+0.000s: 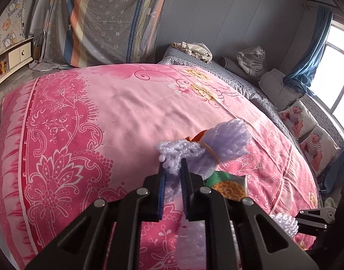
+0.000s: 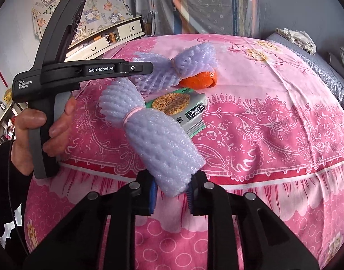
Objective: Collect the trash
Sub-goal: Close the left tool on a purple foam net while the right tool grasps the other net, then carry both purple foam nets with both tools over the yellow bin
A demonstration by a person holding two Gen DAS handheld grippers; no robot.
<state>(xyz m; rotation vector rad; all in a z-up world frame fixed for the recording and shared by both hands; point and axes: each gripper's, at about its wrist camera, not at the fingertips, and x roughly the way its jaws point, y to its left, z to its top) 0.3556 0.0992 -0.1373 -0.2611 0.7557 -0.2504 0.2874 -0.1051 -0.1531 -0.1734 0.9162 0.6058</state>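
Two lilac foam fruit nets lie on the pink bedspread. My left gripper is shut on the near end of the far foam net, which is tied with a rubber band; it also shows in the right wrist view. My right gripper is shut on the end of the near foam net, tied with a pink band. A green snack wrapper lies under both nets. An orange peel lies behind the far net.
The bed's grey quilt holds pillows, a plush tiger and folded clothes near the wall. A white cabinet stands at the left. A window is at the right.
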